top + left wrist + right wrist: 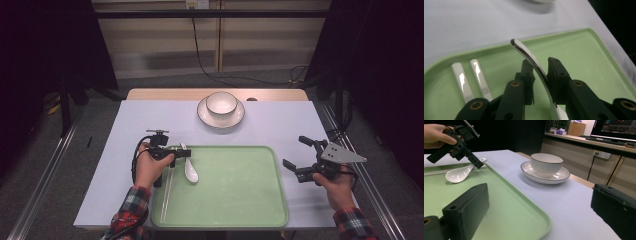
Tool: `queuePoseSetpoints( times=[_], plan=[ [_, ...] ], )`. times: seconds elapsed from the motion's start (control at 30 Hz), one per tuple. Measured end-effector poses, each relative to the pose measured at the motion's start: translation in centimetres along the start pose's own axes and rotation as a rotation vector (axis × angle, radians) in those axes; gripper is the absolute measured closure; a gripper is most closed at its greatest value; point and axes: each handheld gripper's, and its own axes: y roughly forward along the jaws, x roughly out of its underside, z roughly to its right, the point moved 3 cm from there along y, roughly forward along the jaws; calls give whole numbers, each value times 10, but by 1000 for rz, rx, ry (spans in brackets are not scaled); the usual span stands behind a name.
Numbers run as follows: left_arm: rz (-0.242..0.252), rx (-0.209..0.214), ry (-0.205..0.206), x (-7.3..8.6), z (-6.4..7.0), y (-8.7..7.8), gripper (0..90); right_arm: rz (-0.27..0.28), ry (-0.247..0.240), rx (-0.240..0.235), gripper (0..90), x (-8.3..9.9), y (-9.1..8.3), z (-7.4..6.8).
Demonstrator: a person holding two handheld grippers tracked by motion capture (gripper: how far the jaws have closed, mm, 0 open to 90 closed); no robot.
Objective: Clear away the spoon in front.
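Note:
A white ceramic spoon lies at the left end of a green tray, its bowl resting on the tray floor. My left gripper straddles the spoon's raised handle. The handle lies against one jaw, a sliver of green shows at the other, so the left gripper is narrowly open. A pair of white chopsticks lies along the tray's left edge. My right gripper hovers wide open past the tray's right rim, holding nothing.
A white bowl stands on a white plate at the far middle of the pale table, beyond the tray; both appear in the right gripper view. The tray's middle and right are bare green.

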Motion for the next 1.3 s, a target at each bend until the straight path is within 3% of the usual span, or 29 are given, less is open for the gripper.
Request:
queuePoseSetpoints(
  times=[0.23,0.77,0.97,1.17,1.3],
  plan=[
    [-35,-38,33,4,-1,3,743,-2,-3,1,11,0,0,0],
    [-46,-71,5,8,-3,3,729,0,0,-2,11,0,0,-1],
    [-45,-72,-27,9,-2,4,745,-1,3,-3,11,0,0,-1],
    [-43,-65,-56,7,5,6,849,0,2,-4,11,0,0,-1],
    [-38,-71,-79,6,7,8,860,2,8,1,11,-1,0,-1]
  ],
)
